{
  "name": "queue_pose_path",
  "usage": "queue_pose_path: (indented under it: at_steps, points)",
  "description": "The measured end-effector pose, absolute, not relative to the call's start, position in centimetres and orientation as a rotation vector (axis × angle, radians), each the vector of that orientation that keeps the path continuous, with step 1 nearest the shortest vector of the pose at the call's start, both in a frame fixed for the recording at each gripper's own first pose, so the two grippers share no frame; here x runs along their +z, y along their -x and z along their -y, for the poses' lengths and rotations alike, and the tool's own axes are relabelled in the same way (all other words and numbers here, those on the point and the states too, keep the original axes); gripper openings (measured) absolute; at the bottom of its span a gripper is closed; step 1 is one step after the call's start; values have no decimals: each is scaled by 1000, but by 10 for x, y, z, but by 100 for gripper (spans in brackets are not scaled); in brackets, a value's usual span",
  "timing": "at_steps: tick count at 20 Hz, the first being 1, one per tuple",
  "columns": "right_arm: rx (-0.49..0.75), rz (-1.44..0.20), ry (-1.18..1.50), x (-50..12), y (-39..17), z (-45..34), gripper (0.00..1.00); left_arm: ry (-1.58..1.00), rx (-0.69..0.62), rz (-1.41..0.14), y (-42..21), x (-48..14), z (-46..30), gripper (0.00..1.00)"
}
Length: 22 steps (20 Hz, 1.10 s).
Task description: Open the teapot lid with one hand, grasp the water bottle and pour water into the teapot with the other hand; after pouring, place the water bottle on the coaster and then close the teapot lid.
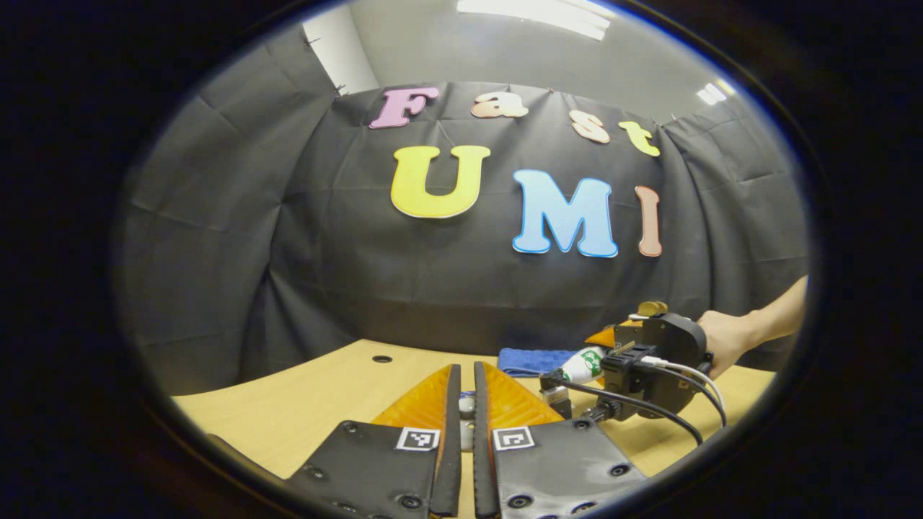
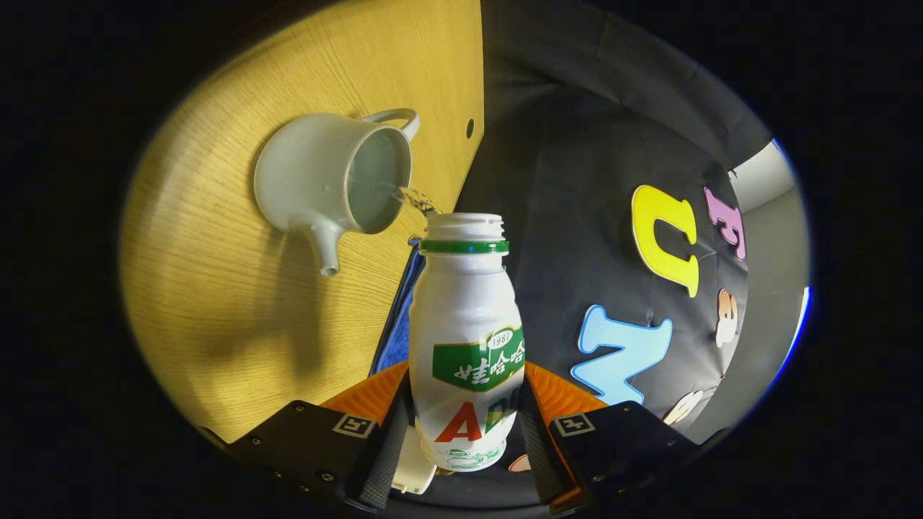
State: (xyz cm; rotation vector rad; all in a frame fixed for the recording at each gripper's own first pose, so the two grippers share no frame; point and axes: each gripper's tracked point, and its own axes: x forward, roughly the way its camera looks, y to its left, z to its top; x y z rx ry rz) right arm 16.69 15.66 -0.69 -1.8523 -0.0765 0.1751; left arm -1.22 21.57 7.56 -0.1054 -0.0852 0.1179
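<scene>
White, green-labelled water bottle (image 2: 465,339) streams water into the lidless white teapot (image 2: 328,184).

Counts:
- Grippers: 2. The left gripper (image 1: 466,371) and the right gripper (image 2: 465,375), each with 2 fingers and 2 square marker tags (image 1: 419,438) behind the jaws.
- Hands: 1 hand (image 1: 725,339), on the right gripper.
- Water bottle (image 2: 465,310): 1, uncapped, between the right jaws.
- Teapot (image 2: 310,180): 1, ahead and left of the right jaws, with 1 spout, 1 handle and 1 water stream (image 2: 411,196) entering it.
- Teapot lid (image 1: 466,405): 1, a small pale piece in the left jaws' gap.
- Blue coaster (image 1: 530,359): 1, ahead and right of the left jaws.
- Table (image 1: 303,404): 1, with 1 hole (image 1: 382,358) per view.
- Ceiling lights (image 1: 533,14): 2.
</scene>
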Motion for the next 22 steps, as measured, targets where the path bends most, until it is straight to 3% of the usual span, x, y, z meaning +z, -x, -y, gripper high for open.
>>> queue_pose_path:
  at_steps: [5, 6, 8, 22]
  points:
    - [165, 99, 1873, -6, -167, -159, 74, 101, 117, 84, 12, 76, -215, 17]
    - [161, 105, 1878, -5, -166, -159, 74, 99, 118, 84, 13, 75, -215, 13]
    - [159, 112, 1885, -6, -167, -159, 74, 100, 118, 84, 13, 76, -215, 17]
    - [191, 149, 1964, -5, -164, -166, 74, 96, 125, 76, 13, 73, -219, 17]
